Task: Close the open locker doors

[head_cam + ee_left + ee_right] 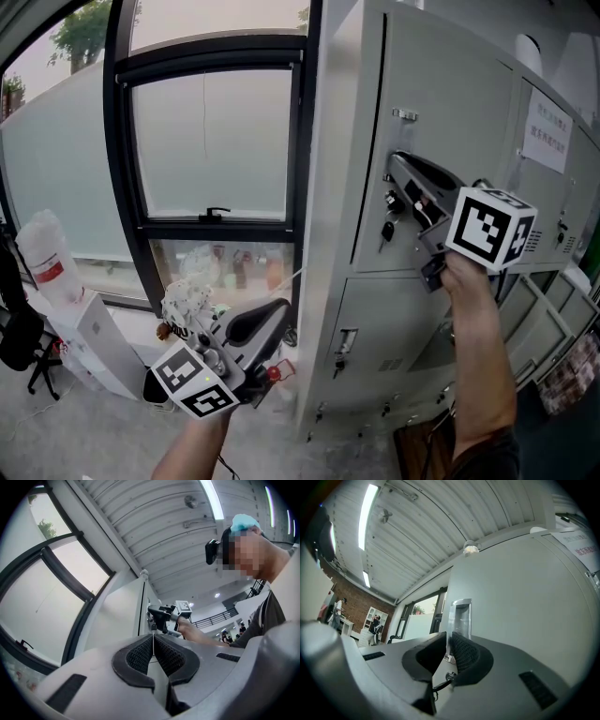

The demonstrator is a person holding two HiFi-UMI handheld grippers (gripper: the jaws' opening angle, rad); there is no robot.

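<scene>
**Closed left gripper (153, 637) hangs back as right gripper (450, 637) leans on grey steel locker door (441, 103)**

Low and nearest the lens, the left gripper has its black ribbed pads pressed together on nothing. It points up at the lockers from well below and left of the work, apparently parked out of the door's path. Beyond it, further left, rises a black-framed frosted window (211, 141). Up to the right, the person's bare forearm (478, 328) carries the right gripper against the upper door's latch edge. Its jaws are a narrow slit apart and clamped on nothing that shows, a set better suited to a shove than a grip. A silver metal pull handle (459, 616) sits just above the tips and a small dark key (386, 230) hangs in the lock just below them, so the push lands where the door must seat. The door looks flush, or all but flush, with its frame. Right of this gripper, a white paper notice (546, 131) marks the neighbouring door. Lower right, other grey doors (534, 309) appear ajar, so more closing likely remains.
</scene>
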